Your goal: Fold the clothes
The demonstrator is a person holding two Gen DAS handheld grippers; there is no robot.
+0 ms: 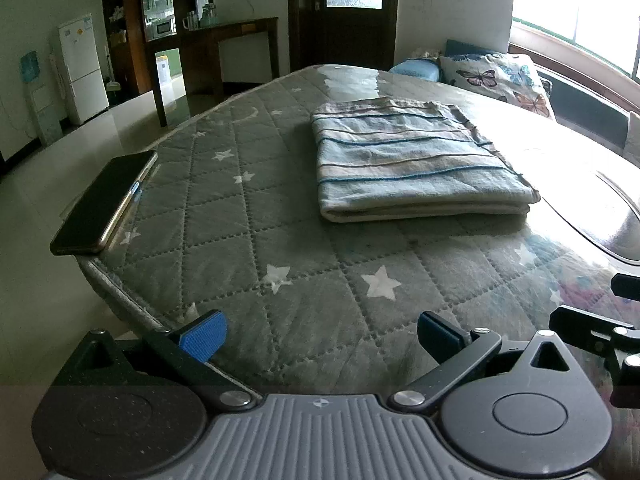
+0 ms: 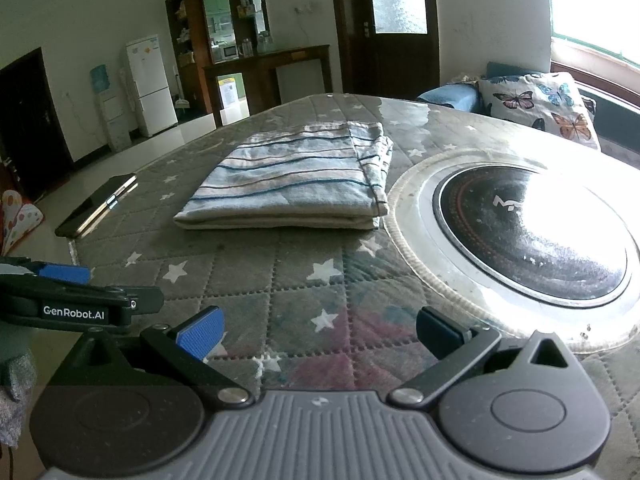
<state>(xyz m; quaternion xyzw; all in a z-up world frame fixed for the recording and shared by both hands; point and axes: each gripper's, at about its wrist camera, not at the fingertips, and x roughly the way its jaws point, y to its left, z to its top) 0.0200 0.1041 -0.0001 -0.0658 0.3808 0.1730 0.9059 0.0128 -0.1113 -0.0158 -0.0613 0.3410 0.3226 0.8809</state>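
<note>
A striped blue and grey garment lies folded into a flat rectangle on the grey star-patterned quilted cover. My left gripper hovers low over the near edge of the cover, well short of the garment, open with nothing between its blue pads. My right gripper is likewise open and empty, near the front edge, with the garment ahead and slightly left. Part of the left gripper's body shows at the left of the right wrist view.
A dark phone lies at the cover's left edge. A round black cooktop is set into the table right of the garment. A butterfly cushion sits behind. A white fridge and wooden shelves stand across the room.
</note>
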